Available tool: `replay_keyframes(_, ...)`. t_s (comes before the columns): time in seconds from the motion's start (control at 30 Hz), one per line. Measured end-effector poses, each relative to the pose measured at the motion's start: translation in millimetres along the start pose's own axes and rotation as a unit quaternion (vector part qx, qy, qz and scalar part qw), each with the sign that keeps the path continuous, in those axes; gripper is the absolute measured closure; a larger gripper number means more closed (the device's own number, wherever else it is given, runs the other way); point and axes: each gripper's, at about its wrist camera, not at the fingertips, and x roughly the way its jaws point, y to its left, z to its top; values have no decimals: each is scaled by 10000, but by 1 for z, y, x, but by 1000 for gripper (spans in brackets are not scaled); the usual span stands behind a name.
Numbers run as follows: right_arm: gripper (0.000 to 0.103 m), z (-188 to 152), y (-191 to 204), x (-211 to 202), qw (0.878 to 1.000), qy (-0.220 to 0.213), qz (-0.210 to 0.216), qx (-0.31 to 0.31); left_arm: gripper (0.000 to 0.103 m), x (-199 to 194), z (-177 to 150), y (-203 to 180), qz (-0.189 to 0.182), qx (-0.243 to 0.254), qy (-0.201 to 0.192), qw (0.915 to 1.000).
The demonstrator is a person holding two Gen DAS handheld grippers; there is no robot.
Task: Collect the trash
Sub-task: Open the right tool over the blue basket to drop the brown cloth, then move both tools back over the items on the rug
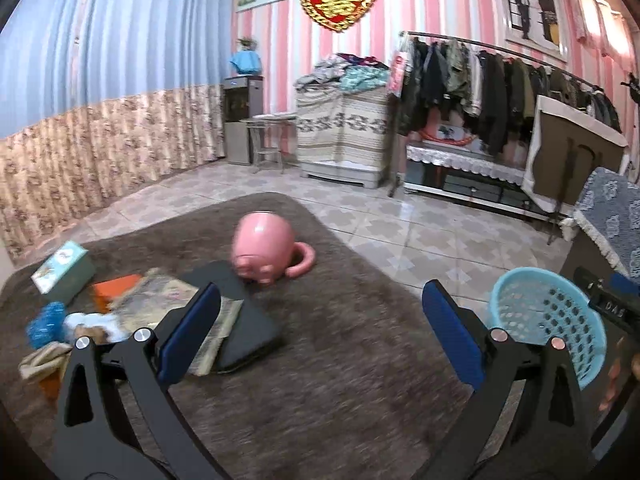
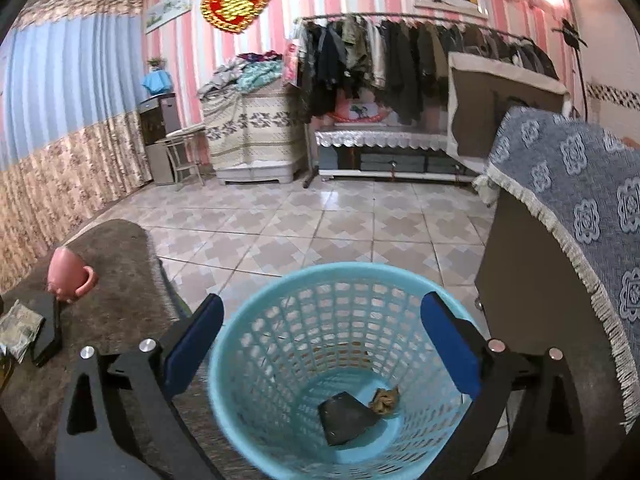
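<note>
Left wrist: my left gripper (image 1: 320,328) hangs spread wide and empty over a shaggy brown rug (image 1: 340,360). A glossy pink mug (image 1: 264,246) lies tipped on a flat black pad (image 1: 244,320); crumpled trash (image 1: 60,328) sits at the rug's left edge.

Right wrist: my right gripper (image 2: 320,344) is spread and holds nothing above the round blue lattice basket (image 2: 256,344), where a dark scrap (image 2: 346,416) and a tan wad (image 2: 384,398) lie. Bare tile floor (image 2: 320,224) opens beyond.
</note>
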Motion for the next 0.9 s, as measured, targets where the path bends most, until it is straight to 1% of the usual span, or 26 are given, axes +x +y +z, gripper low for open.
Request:
replay_keyframes(0.07, 5, -1, 12, -6, 9999, -66, 94, -81, 5, -10, -4, 13, 328, 60, -67, 9994)
replay_keyframes(0.2, 5, -5, 33, -12, 9991, -73, 360, -198, 6, -23, -14, 39, 526, 32, 36, 9986)
replay_keyframes(0.27, 5, -8, 45, -15, 9981, -57, 549, -259, 5, -30, -21, 52, 719, 53, 16, 9974)
replay_keyframes(0.3, 5, -9, 48, -16, 9977, -59, 617, -285, 6, -35, -26, 59, 902, 86, -9, 9959)
replay_keyframes(0.33, 5, -11, 53, -18, 9972, -64, 669, -320, 6, -38, -28, 64, 989, 86, -22, 9951)
replay_keyframes(0.37, 5, -12, 60, -20, 9966, -74, 727, -379, 5, -43, -33, 73, 1109, 47, -36, 9938)
replay_keyframes(0.43, 5, -14, 70, -23, 9957, -71, 799, -458, 6, -50, -42, 91, 1220, -69, -21, 9925)
replay_keyframes(0.5, 4, -16, 81, -24, 9942, -16, 939, -529, 6, -59, -48, 110, 1333, -214, -90, 9908)
replay_keyframes(0.57, 4, -19, 93, -25, 9913, 96, 1171, -597, 6, -68, -53, 125, 1448, -357, -165, 9887)
replay_keyframes(0.63, 4, -22, 104, -27, 9894, 133, 1287, -662, 6, -73, -56, 138, 1521, -435, -143, 9873)
replay_keyframes(0.73, 5, -26, 123, -34, 9868, 74, 1409, -789, 6, -80, -63, 162, 1541, -601, -51, 9862)
replay_keyframes(0.9, 5, -35, 147, -39, 9809, 140, 1679, -972, 5, -83, -71, 193, 1499, -899, 126, 9845)
